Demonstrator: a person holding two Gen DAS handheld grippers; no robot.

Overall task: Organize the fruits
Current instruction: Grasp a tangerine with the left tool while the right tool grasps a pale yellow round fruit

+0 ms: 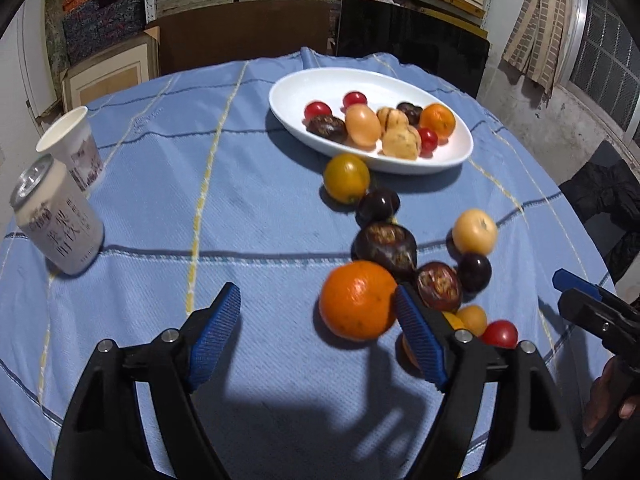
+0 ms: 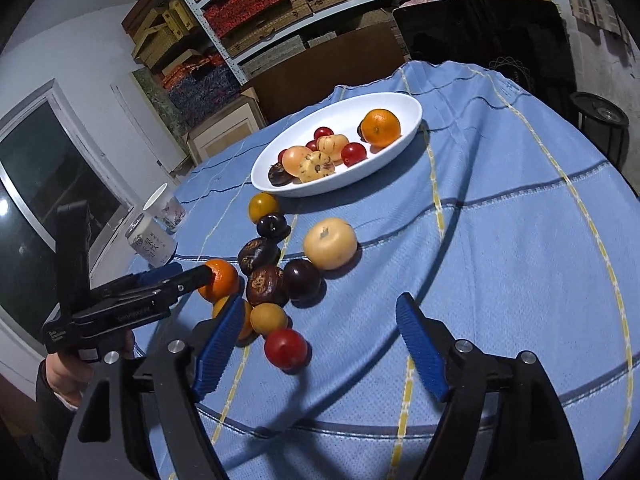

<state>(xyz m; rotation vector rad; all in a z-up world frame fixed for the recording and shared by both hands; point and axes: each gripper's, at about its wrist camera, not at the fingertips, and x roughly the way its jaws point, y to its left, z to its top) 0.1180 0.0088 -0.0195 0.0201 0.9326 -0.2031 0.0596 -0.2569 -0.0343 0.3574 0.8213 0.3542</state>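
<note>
Lining up my wide-open, empty left hand-held gripper (image 1: 318,334) on the orange (image 1: 357,300) loose on the counter (image 1: 240,216), right hand-held gripper (image 2: 320,344) equally open, centre before closing.

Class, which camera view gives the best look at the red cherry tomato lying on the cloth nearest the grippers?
The right wrist view: the red cherry tomato lies whole and unblocked between the open right gripper fingers. In the left wrist view, that tomato is smaller, low behind the left gripper's right finger.

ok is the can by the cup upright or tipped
Upright: the can stands on its base on the cloth, top up, beside the cup.
</note>
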